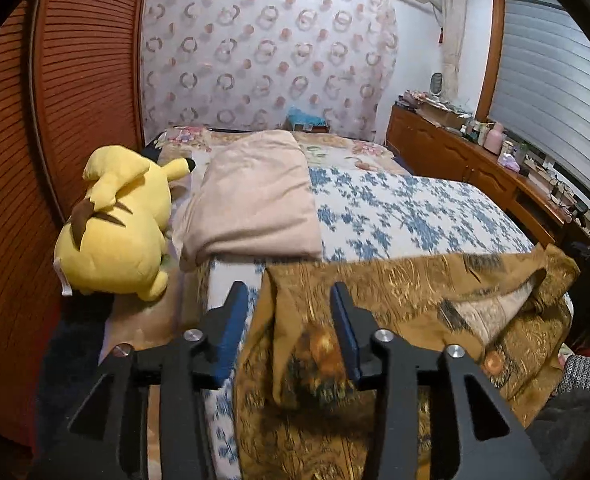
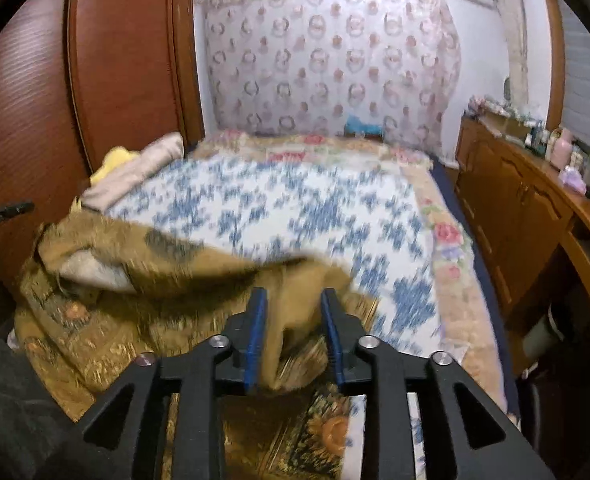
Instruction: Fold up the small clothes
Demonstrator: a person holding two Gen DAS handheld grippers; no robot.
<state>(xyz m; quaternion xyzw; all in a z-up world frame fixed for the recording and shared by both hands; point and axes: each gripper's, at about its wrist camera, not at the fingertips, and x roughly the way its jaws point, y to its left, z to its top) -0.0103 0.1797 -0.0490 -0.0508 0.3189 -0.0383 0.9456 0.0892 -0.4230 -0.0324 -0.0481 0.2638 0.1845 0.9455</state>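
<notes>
Mustard printed garment (image 1: 415,300) lies crumpled at the near edge of the bed (image 1: 395,208), pale lining showing at one fold. Left gripper (image 1: 291,292): blue-padded jaws apart, a fold of the garment between them; cannot tell if the pads touch it. Right gripper (image 2: 293,296): same, jaws apart around a raised bunch of the cloth, blurred. Bedspread is white with blue floral print, rose-pattern border at the far and right edges. Yellow plush (image 1: 119,220) lies on the bed's left side, just beside a folded beige blanket (image 1: 255,196). Slatted wood wardrobe (image 1: 55,100) stands left of the bed. Wood cabinet (image 1: 475,160) runs along the right wall, top crowded with bottles and small items. Sheer curtain (image 1: 263,52) with ring pattern hangs behind the bed.
</notes>
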